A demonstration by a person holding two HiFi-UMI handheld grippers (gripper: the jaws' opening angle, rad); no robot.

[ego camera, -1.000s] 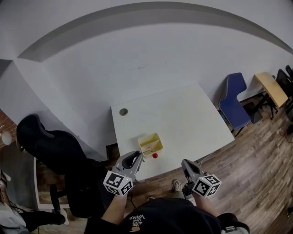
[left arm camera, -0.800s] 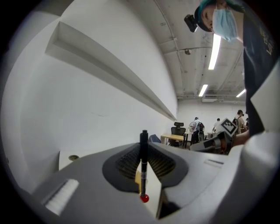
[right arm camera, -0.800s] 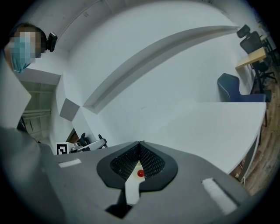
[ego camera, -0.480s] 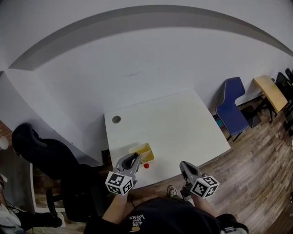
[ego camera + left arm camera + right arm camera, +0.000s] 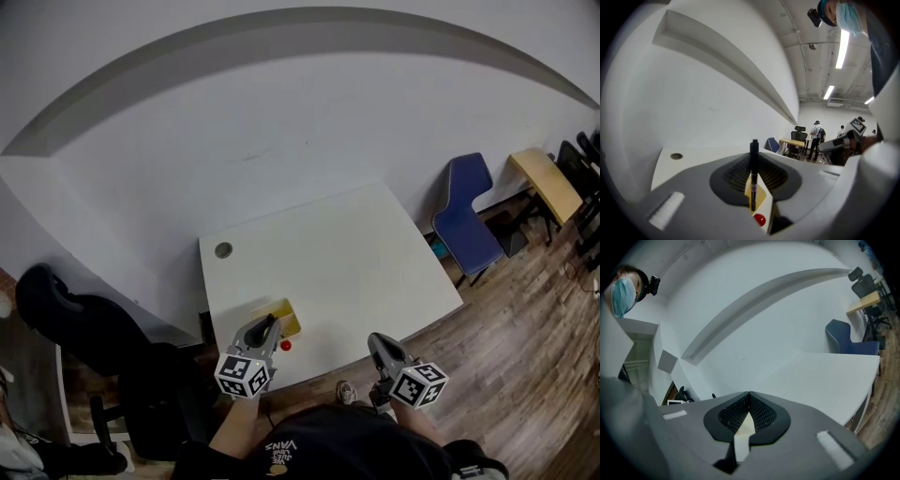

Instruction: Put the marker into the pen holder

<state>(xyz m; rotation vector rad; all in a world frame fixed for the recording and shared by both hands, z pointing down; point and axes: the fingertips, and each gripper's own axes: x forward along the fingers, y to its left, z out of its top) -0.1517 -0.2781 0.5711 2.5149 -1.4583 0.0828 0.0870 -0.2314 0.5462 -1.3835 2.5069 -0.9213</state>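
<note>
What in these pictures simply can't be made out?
- Pen holder inside: in the head view the left tongs partly cover it; the left gripper view shows only a sliver.
- Red thing beside it: too small to identify in either view.
- Marker print: too small in the left gripper view.
</note>
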